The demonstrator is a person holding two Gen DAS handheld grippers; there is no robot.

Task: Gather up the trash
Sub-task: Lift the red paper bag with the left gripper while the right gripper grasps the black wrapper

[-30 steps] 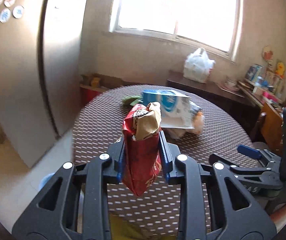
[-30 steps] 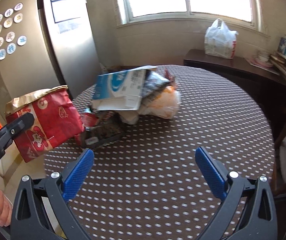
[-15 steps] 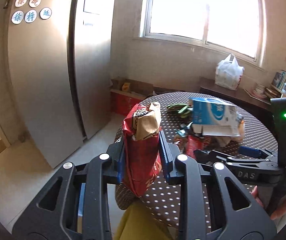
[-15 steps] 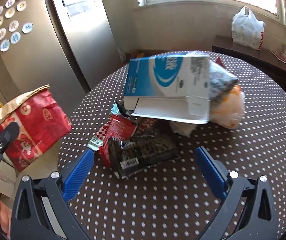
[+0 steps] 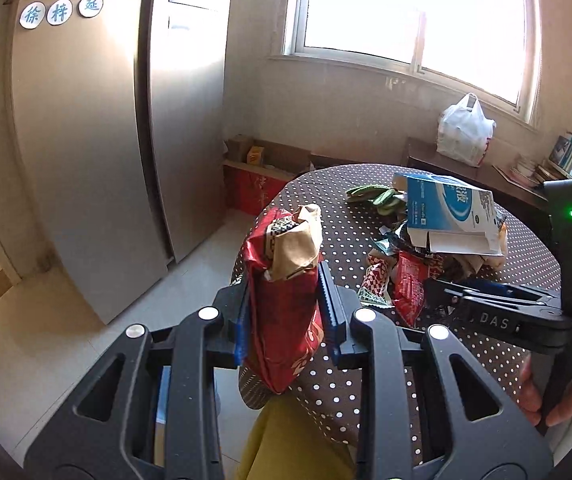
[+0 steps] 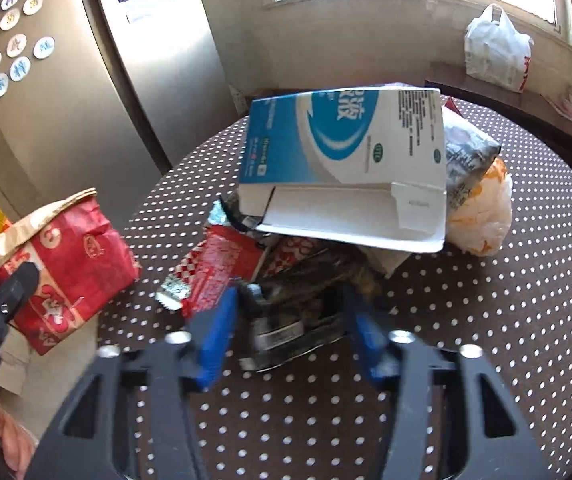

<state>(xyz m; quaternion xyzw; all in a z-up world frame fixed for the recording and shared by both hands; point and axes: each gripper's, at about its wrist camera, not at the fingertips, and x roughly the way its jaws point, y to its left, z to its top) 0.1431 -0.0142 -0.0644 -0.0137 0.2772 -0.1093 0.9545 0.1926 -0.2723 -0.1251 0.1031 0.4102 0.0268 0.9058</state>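
Observation:
My left gripper (image 5: 286,312) is shut on a red paper bag (image 5: 281,296) with a brown crumpled top and holds it upright past the table's left edge; the bag also shows in the right wrist view (image 6: 61,264). A pile of trash lies on the round dotted table (image 6: 486,320): a blue-and-white carton (image 6: 346,148), red wrappers (image 6: 221,264), a dark wrapper (image 6: 298,316) and an orange-white plastic bag (image 6: 482,216). My right gripper (image 6: 290,324) is half closed around the dark wrapper, its blue fingers (image 6: 217,332) on either side; whether they press it is unclear.
A steel fridge (image 5: 85,140) stands at the left. Cardboard boxes (image 5: 261,172) sit on the floor by the wall. A dark sideboard (image 5: 466,172) under the window carries a white plastic bag (image 5: 464,130). Green scraps (image 5: 374,196) lie at the table's far side.
My right gripper has moved forward onto the trash pile and its jaws have narrowed around the dark wrapper. My left gripper has swung further left, still holding the red bag.

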